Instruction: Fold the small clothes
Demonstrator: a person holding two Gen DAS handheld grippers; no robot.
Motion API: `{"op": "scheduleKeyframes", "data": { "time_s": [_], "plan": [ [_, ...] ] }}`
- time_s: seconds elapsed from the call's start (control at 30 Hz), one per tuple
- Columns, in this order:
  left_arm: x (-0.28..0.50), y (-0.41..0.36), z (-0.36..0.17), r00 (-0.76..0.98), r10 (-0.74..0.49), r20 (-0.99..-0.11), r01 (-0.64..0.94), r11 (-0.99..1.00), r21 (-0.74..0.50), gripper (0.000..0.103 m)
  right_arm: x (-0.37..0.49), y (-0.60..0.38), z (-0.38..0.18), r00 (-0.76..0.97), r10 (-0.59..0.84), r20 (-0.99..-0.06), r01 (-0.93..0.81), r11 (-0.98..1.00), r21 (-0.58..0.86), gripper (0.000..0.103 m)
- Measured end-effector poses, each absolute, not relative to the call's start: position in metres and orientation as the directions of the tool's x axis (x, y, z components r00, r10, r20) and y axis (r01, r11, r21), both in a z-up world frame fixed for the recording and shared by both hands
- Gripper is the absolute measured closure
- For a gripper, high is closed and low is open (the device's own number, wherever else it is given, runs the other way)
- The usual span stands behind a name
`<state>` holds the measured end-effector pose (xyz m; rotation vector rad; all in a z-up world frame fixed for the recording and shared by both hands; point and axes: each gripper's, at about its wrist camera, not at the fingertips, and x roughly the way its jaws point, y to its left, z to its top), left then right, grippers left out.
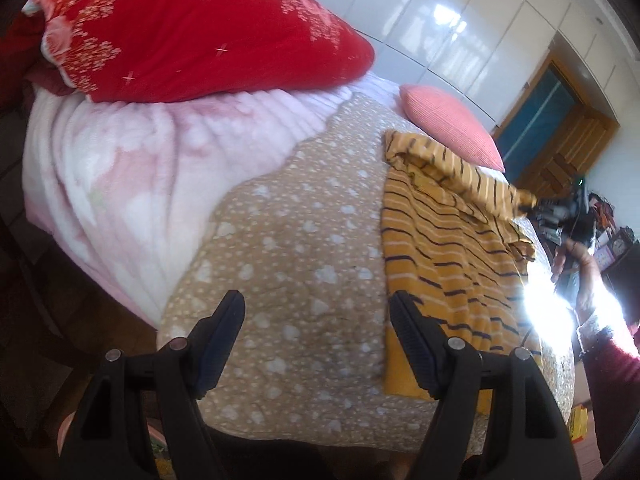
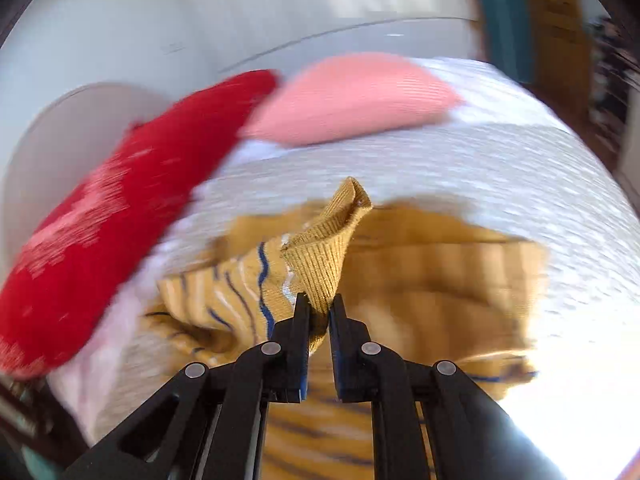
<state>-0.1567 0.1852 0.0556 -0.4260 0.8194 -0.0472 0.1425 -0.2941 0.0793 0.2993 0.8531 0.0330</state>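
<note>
The yellow striped shirt (image 1: 444, 256) lies on the tan dotted bedcover (image 1: 288, 248), near the right edge of the bed, with its long axis going from the near hem, at about 5 o'clock in the left wrist view, up to the far end at about 1 o'clock, just before the pink cushion (image 1: 452, 128). The right gripper (image 2: 319, 304) has its jaws pressed together on a ribbed mustard cuff (image 2: 328, 248), which seems to be the end of a sleeve, and this sleeve hangs lifted across the top of the shirt toward 3 o'clock. The left gripper (image 1: 318, 344) stands wide apart and holds nothing; its right finger (image 1: 416, 344) is over the left border of the shirt, near the hem, but I cannot tell if it touches. So the right hand is the one that already has the cloth, and I judge the fold must bring the sleeve inward, toward 9 o'clock, across the body. The red flowered pillow (image 1: 192, 28) rests well apart at 11 o'clock.
</note>
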Motion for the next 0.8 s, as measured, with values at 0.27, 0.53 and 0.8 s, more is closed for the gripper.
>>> {"op": "scheduleKeyframes", "data": {
  "time_s": [0.27, 0.53, 0.8],
  "plan": [
    [-0.119, 0.147, 0.052, 0.633, -0.281, -0.722, -0.026, 0.923, -0.383, 0.026, 0.062, -0.395, 0.061, 0.654, 0.259, -0.711, 0.163, 0.869, 0.467, 0.039],
    [-0.074, 0.109, 0.018, 0.537, -0.384, -0.752, 0.018, 0.895, -0.445, 0.023, -0.039, -0.383, 0.029, 0.501, 0.51, -0.699, 0.044, 0.792, 0.609, 0.038],
    [-0.078, 0.093, 0.017, 0.496, -0.543, -0.677, 0.098, 0.81, -0.578, 0.024, -0.102, -0.362, -0.016, 0.486, 0.574, -0.66, 0.009, 0.751, 0.66, 0.031]
  ]
}}
